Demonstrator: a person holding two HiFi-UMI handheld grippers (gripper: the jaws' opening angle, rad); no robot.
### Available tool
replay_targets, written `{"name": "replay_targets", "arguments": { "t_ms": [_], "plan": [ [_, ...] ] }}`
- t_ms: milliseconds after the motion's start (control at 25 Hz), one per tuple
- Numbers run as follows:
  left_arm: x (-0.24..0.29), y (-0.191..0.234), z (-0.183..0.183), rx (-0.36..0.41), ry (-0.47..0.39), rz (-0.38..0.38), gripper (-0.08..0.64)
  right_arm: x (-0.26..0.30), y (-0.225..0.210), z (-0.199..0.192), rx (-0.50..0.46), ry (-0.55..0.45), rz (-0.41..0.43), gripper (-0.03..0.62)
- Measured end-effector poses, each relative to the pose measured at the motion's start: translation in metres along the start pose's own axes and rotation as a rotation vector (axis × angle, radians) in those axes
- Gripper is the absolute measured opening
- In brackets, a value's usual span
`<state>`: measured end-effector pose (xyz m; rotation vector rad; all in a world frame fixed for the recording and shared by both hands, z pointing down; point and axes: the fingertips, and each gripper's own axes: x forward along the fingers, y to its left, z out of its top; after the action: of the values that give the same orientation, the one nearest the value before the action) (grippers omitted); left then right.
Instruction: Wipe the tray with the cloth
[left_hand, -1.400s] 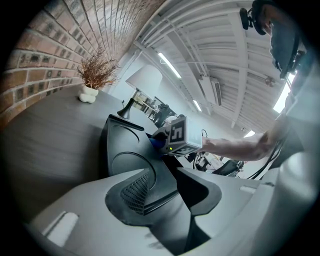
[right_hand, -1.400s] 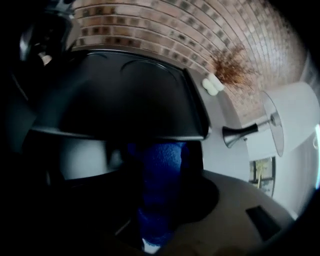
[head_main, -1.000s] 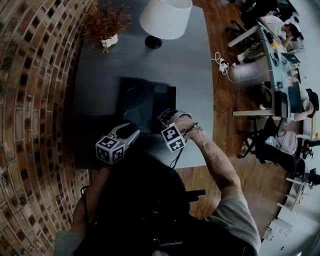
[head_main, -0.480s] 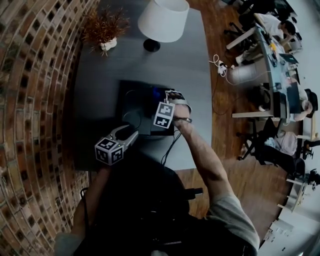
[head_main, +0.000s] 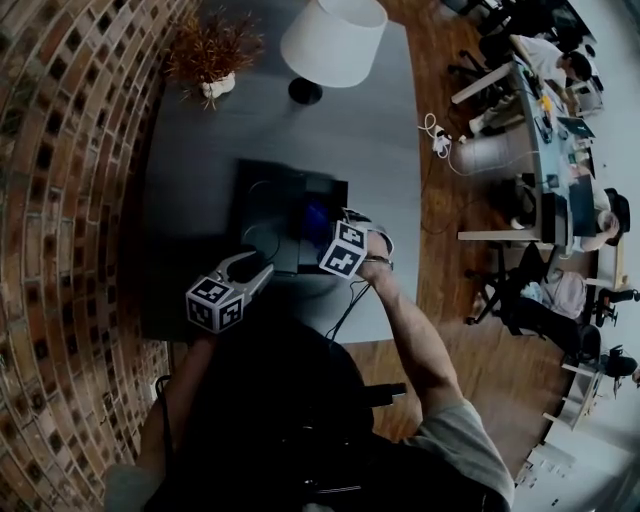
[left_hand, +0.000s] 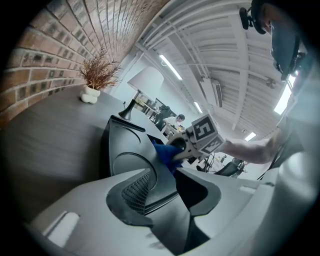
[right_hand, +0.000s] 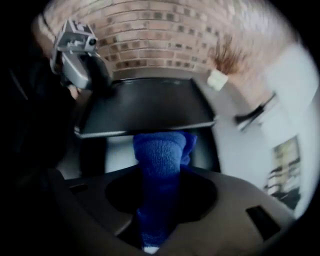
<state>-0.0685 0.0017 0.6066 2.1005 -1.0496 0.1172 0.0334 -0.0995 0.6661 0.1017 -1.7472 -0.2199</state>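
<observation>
Your right hand-held gripper pinches the blue cloth near the tray's 4 o'clock corner; bare tray stretches toward 10 o'clock. Your left hand-held gripper clamps its 6 o'clock rim on the bench.

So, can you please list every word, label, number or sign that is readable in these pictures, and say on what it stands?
No readable word, brand or number anywhere.
Left cube, on the left claw: black-and-white square patterns, no letters.
Right cube, on the right claw: the same patterns only.
Tray, cloth, lamp: no print visible.
Desks far off: things too small to read.
</observation>
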Motion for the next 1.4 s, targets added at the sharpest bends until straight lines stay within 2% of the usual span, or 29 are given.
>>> {"name": "replay_targets", "arguments": {
  "t_ms": [80,120,200,280,320,400,480,520,640,720,800,880,920,1000,1120,1200,1280,1400],
  "plan": [
    [0.001,0.001,0.001,-0.001,-0.003,-0.002,0.144,0.003,-0.047,0.009,-0.25,0.021,-0.295,0.158],
    [0.001,0.001,0.0,-0.002,-0.003,-0.001,0.144,0.011,-0.059,0.012,-0.378,0.037,-0.381,0.158],
    [0.0,0.0,-0.001,-0.004,0.003,-0.004,0.144,0.029,-0.069,0.013,-0.527,0.045,-0.448,0.158],
    [0.0,-0.003,-0.002,-0.002,0.008,-0.01,0.144,0.041,-0.076,0.007,-0.567,0.038,-0.464,0.158],
    [0.001,-0.003,-0.002,-0.001,0.009,-0.013,0.144,0.044,-0.078,0.004,-0.549,0.036,-0.45,0.158],
    [0.0,-0.002,0.0,-0.001,0.006,-0.016,0.144,0.047,-0.077,-0.001,-0.45,0.062,-0.363,0.156],
    [0.001,-0.001,0.001,-0.002,0.003,-0.016,0.144,0.044,-0.066,-0.008,-0.359,0.13,-0.213,0.156],
    [0.001,0.0,0.002,-0.003,0.002,-0.016,0.144,0.039,-0.055,-0.011,-0.349,0.165,-0.125,0.156],
    [0.0,0.0,0.0,-0.007,0.004,-0.016,0.144,0.022,-0.001,-0.023,-0.457,0.217,0.097,0.156],
    [0.0,0.001,-0.001,-0.006,0.005,-0.015,0.144,0.014,0.039,-0.029,-0.54,0.213,0.179,0.156],
    [0.0,0.002,-0.002,-0.006,0.004,-0.014,0.144,0.007,0.074,-0.03,-0.542,0.189,0.24,0.156],
    [-0.001,0.002,-0.001,-0.01,0.003,-0.011,0.144,0.002,0.095,-0.023,-0.451,0.128,0.279,0.156],
    [-0.001,0.002,-0.001,-0.012,0.001,-0.009,0.144,-0.002,0.098,-0.018,-0.373,0.078,0.29,0.155],
    [-0.001,0.002,-0.002,-0.016,-0.001,-0.007,0.144,-0.02,0.09,-0.012,-0.157,-0.047,0.287,0.153],
    [-0.001,0.002,-0.002,-0.014,0.0,-0.006,0.144,-0.062,0.054,-0.031,0.232,-0.243,0.173,0.155],
    [-0.001,0.002,-0.001,-0.01,-0.003,-0.005,0.144,-0.105,0.03,-0.054,0.451,-0.373,0.083,0.155],
    [-0.001,0.003,0.0,-0.008,-0.005,-0.002,0.144,-0.14,0.024,-0.09,0.598,-0.383,0.013,0.155],
    [-0.001,0.004,0.0,-0.009,-0.008,-0.001,0.144,-0.138,0.058,-0.159,0.704,-0.229,-0.023,0.155]
  ]
}}
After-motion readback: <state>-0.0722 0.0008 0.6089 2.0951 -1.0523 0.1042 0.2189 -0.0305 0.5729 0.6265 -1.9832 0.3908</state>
